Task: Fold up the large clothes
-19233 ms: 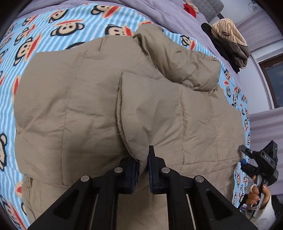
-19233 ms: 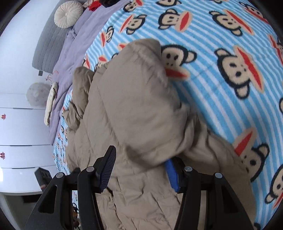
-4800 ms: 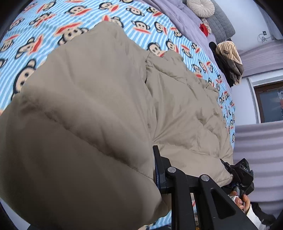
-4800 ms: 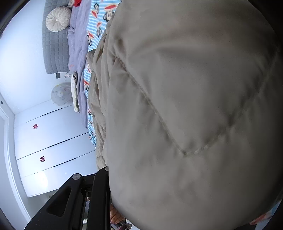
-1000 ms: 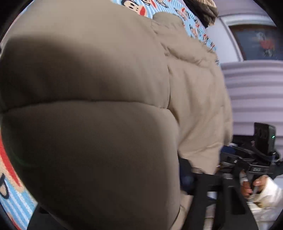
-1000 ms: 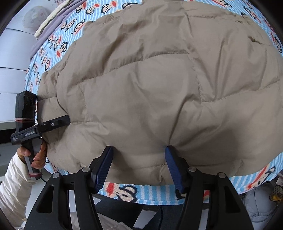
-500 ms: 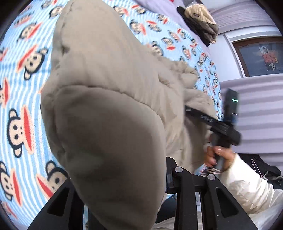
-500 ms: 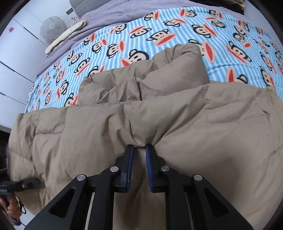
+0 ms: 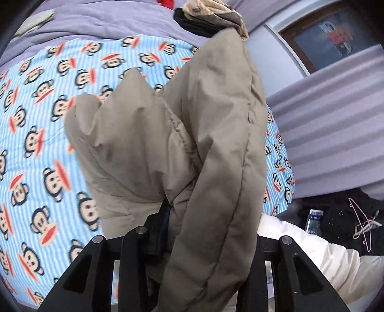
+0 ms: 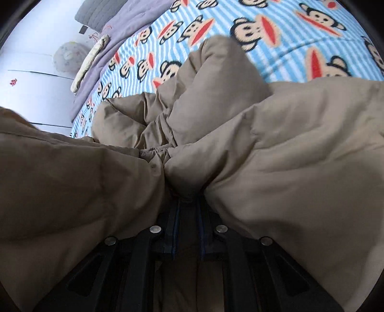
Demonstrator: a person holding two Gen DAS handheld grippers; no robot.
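The tan puffer jacket (image 9: 216, 134) hangs lifted over the monkey-print blanket (image 9: 43, 134). My left gripper (image 9: 172, 216) is shut on a thick fold of it; only the left finger shows, the right one is hidden behind the padding. In the right wrist view the jacket (image 10: 288, 148) bulges around my right gripper (image 10: 188, 206), which is shut on a pinch of its fabric. A sleeve or folded part lies crumpled ahead on the blanket (image 10: 288, 36).
A purple bedspread (image 9: 100, 24) and a pile of dark and striped clothes (image 9: 211, 14) lie at the bed's far end. A person's white sleeve (image 9: 312, 249) and a hanger (image 9: 362, 223) are at the right. White wardrobe doors (image 10: 31, 91) stand beside the bed.
Both grippers have lifted the jacket higher off the bed. In the left view the jacket now hangs upright and the other gripper is out of sight. The right gripper stays shut on the fabric.
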